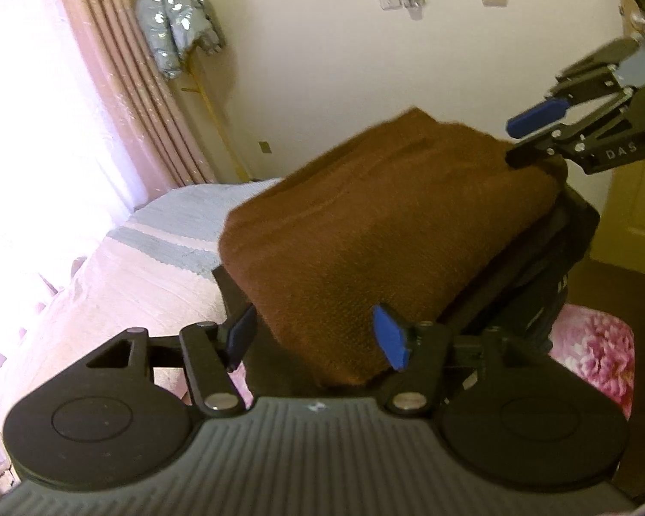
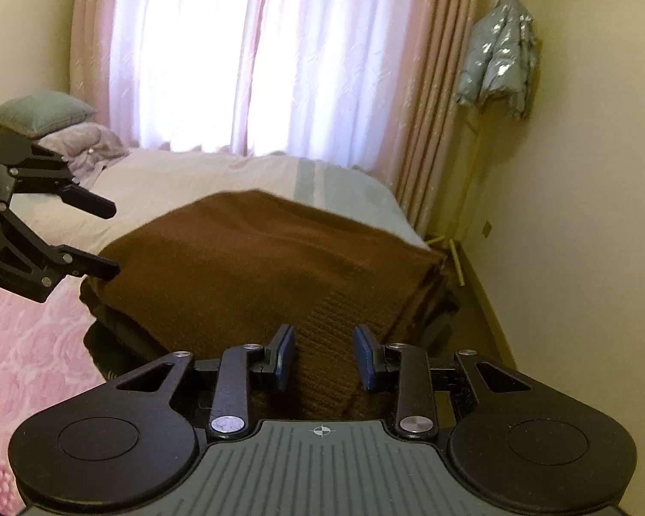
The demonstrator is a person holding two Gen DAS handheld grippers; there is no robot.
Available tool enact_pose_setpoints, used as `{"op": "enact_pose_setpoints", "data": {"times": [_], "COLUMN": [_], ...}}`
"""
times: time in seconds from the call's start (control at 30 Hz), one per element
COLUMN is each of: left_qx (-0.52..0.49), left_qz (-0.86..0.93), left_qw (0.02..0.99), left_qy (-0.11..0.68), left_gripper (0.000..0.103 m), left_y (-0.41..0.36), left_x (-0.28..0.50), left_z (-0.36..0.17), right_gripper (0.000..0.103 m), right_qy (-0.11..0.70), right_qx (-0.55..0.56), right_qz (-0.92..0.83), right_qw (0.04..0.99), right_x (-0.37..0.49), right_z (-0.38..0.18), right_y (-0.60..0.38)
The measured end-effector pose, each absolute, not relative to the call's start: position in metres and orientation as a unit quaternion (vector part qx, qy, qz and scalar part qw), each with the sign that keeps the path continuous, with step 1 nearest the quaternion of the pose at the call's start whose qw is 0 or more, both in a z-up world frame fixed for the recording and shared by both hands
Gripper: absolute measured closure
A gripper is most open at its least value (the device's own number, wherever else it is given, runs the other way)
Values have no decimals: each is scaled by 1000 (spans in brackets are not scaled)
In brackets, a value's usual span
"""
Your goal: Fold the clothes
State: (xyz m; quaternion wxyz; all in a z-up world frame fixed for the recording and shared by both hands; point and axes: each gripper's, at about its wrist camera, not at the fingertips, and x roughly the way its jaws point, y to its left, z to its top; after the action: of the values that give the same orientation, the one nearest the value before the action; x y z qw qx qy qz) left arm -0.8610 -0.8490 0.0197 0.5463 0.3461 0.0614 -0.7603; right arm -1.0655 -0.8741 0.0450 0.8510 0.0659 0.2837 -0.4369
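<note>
**A:** Start with the big picture: the bed [image 2: 202,180] runs back to the curtained window, a rose-print cover [image 2: 30,344] over its near part, and on that near end sits a dark stack of what look like folded clothes [image 1: 550,266].

**B:** And on top of that stack, the brown knitted sweater [image 2: 258,266]. It's a compact rectangular block, edges fairly square. I'd judge the folding of this piece is done, or very nearly.

**A:** Agreed. What's left looks like letting go and squaring it on the pile. Whether more clothes are waiting, I can't see.

**B:** Grippers now. The left gripper [image 1: 318,337] has its jaws apart at the sweater's near corner, which sits between the blue pads. Neither pad looks to be pressing on it, so that end reads as released.

**A:** And the right gripper [image 2: 324,357]?

**B:** It's at the ribbed hem end, with the hem lying between the pads. The jaws are partly closed, with a gap showing either side of the knit. I can't tell whether they are pinching it.

**A:** So one gripper at each end of the sweater, sweater resting on the stack.
</note>
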Motion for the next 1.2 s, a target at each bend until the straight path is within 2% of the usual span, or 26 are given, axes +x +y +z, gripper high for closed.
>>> {"op": "enact_pose_setpoints", "data": {"times": [0.23, 0.27, 0.3, 0.33, 0.47, 0.8, 0.97, 1.2], "left_qx": [313, 310, 307, 306, 306, 320, 315, 303], "left_qz": [-755, -754, -752, -751, -744, -700, -674, -689], "left_qw": [570, 572, 574, 576, 579, 593, 602, 598], "left_qy": [87, 93, 100, 107, 136, 238, 290, 275], "left_gripper": [37, 36, 36, 36, 33, 2, 2, 2], "left_y": [-825, -821, -817, -814, -800, -759, -744, -731], "left_x": [-853, -851, -851, -850, -851, -860, -857, -859], "left_z": [30, 31, 31, 30, 21, -17, -28, -21], "right_gripper": [70, 65, 28, 6, 6, 6, 6, 6], "right_qy": [220, 214, 210, 202, 193, 250, 261, 263], "right_qx": [87, 91, 96, 99, 132, 189, 226, 235], "right_qz": [-476, -480, -482, -486, -486, -484, -481, -494], "right_qw": [847, 846, 845, 844, 842, 817, 806, 795], "right_x": [-1086, -1088, -1090, -1094, -1102, -1114, -1120, -1114], "right_z": [58, 58, 56, 55, 44, 5, -6, -9], "right_y": [-847, -842, -837, -831, -815, -789, -779, -751]}}
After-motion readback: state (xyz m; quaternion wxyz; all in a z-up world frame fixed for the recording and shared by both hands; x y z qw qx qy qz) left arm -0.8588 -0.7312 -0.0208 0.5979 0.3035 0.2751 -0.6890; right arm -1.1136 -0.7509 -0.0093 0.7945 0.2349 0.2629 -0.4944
